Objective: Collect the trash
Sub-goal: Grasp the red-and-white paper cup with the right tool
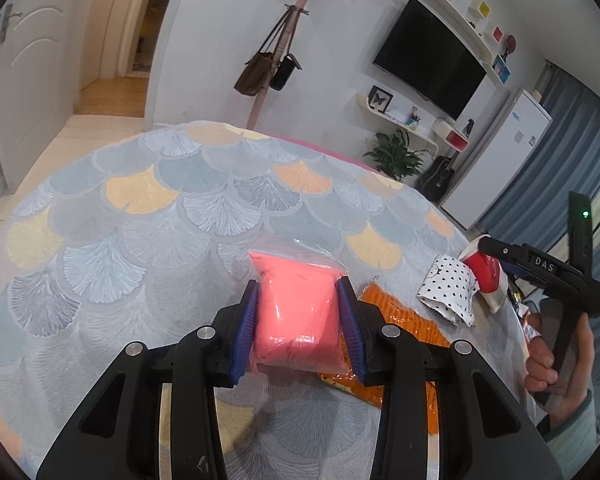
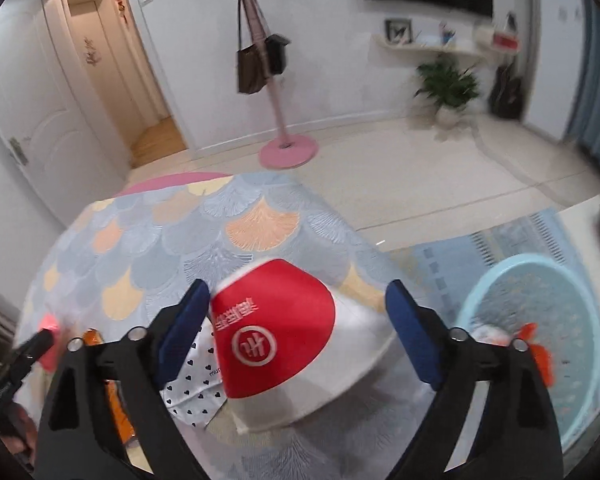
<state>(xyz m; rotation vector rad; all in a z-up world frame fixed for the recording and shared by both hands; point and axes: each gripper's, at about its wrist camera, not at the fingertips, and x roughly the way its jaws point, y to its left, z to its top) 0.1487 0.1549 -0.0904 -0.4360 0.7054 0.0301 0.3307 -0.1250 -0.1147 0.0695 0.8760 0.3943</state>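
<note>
Fan-pattern cloth [image 1: 148, 216] covers worktop, white walls and dark TV [image 1: 428, 62] behind. My left gripper [image 1: 298, 316]: jaws clamped on pink bag [image 1: 296, 308], held above cloth, no print readable. My right gripper [image 2: 298, 336]: jaws apart, straddling red-and-white cup [image 2: 276, 336] lying on its side (white logo and characters, upside down, unreadable). "DAS" legible on right gripper body. Heart-print cup [image 1: 448, 294] beside red one. Orange packet [image 1: 396, 320] half hidden behind my jaws. Blue basket [image 2: 540, 344] at right, contents blurred.

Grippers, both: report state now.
Left gripper: shut on the pink bag.
Right gripper: open around the red-and-white paper cup, not clamped.
</note>
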